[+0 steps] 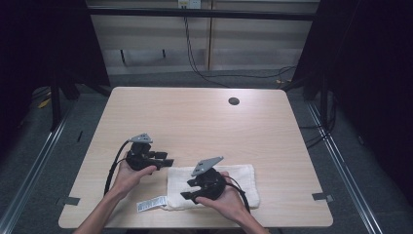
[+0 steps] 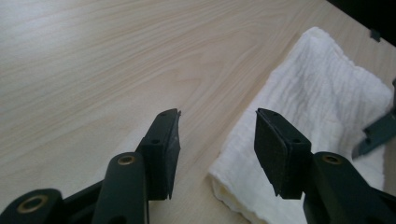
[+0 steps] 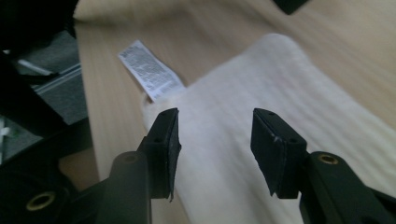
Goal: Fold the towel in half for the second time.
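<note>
A big light wooden table (image 1: pixel 195 122) with rounded corners has a small dark round hole (image 1: pixel 234 101) near its far edge. Around it is grey floor, and black cables (image 1: pixel 204 68) run down by the pale wall behind.

A white folded towel of soft ribbed cloth (image 1: pixel 243 178) lies flat near the front edge of the table, a little to the right of the middle. In the left gripper view its thick folded edge (image 2: pixel 243 186) sits on the wood.

The black left gripper (image 1: pixel 163 160) is held in the person's left hand (image 1: pixel 130 174). It is just beside the left end of the towel, over bare wood. Its two jaws stand apart with nothing between them.

The black right gripper (image 1: pixel 187 196) is held in the right hand (image 1: pixel 226 200) above the towel, pointing to the left. Its jaws are also wide apart and hold nothing. In the right gripper view the towel lies under them.

A small white cloth label (image 3: pixel 149 77) sticks out from the front left corner of the towel and lies flat on the table. It has rows of tiny grey print, too small to read.
</note>
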Demonstrator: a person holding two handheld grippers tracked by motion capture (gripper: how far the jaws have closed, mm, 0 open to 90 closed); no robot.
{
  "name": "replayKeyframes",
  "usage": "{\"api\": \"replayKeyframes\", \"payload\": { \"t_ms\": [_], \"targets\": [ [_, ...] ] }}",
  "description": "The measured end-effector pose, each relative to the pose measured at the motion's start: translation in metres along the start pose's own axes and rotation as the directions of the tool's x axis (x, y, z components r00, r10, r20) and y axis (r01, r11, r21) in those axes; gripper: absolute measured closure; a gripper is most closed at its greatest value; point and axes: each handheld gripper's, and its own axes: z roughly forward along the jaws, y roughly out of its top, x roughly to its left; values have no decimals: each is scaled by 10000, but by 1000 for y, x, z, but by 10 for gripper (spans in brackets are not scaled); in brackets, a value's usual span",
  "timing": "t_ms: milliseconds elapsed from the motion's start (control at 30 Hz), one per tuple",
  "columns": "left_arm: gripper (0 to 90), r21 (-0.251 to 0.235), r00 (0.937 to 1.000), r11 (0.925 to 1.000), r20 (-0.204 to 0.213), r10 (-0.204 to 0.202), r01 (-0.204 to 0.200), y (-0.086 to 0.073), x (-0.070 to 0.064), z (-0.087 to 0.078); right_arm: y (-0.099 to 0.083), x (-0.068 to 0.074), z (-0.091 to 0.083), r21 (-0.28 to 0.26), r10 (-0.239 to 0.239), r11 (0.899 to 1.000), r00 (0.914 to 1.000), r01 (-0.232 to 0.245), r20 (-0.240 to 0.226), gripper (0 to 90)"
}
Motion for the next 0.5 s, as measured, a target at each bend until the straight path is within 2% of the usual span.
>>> {"api": "replayKeyframes", "payload": {
  "t_ms": [33,67,133,200,267,333,500],
  "targets": [
    [490,-166,9998,9997,74,-172,173,0,2,-1,2,3,6,100,-4,10000,9999,6,-119,533],
    [488,-196,9999,9997,14,-131,132,1,2,-1,4,6,11,210,-197,9996,9997,200,-141,534],
    [474,11,10000,10000,-31,41,-41,0,3,0,7,10,18,91,-210,9997,9987,214,-464,565],
    [463,22,10000,10000,-40,-16,16,-1,2,1,8,14,27,201,-403,9989,9972,416,-625,591],
    [461,96,9999,9999,-51,132,-131,-2,1,1,5,17,37,355,-549,9977,9944,583,-899,614],
    [457,134,9998,9998,-1,179,-179,-2,-1,1,4,21,44,668,-806,9940,9929,865,-869,611],
    [450,272,9998,9995,-65,171,-169,-5,0,1,2,26,46,611,-1096,9915,9901,1151,-874,568]
  ]
}}
